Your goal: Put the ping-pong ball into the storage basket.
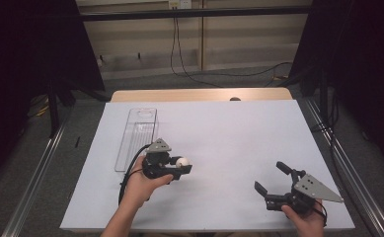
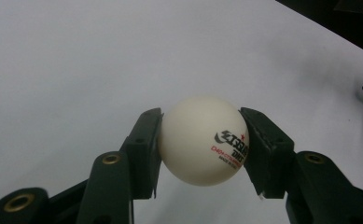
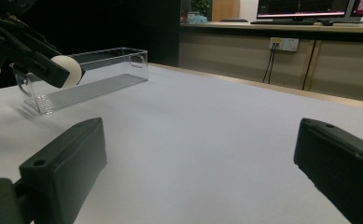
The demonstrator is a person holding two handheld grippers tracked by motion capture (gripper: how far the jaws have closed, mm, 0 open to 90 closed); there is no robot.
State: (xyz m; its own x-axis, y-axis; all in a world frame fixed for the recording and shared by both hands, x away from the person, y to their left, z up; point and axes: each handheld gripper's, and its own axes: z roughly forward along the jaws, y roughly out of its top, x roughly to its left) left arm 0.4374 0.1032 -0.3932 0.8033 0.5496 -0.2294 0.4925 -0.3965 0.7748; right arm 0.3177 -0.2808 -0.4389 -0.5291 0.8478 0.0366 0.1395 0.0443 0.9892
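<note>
A: High view. The left gripper (image 1: 182, 167) is clamped on a white ball (image 1: 182, 161), held over the white sheet (image 1: 229, 133) toward its left part. Which way does the clear bin (image 1: 136, 138) lie from it?

B: Up and to the left of the claw, just beside it. The bin stands near the sheet's left edge with its long axis running from the near edge toward the far edge. The ball's likely destination is therefore a short carry leftward. The right gripper (image 1: 269, 177) rests near the near right corner, jaws apart and empty, well apart from the bin; the left hand (image 1: 142, 185) is plainly the nearer.

A: Left gripper view.

B: The ball (image 2: 202, 140) sits squarely between the two black pads, one pressing on each side, printed logo facing the camera, bare sheet (image 2: 76, 56) beyond it.

A: Right gripper view.

B: The right gripper (image 3: 202, 158) has its jaws standing wide with nothing between them. Farther off, the left gripper (image 3: 53, 70) holds the ball (image 3: 69, 70) in front of the bin's (image 3: 95, 79) near end, seemingly above its rim, though the overlap leaves the exact gap unclear.
</note>
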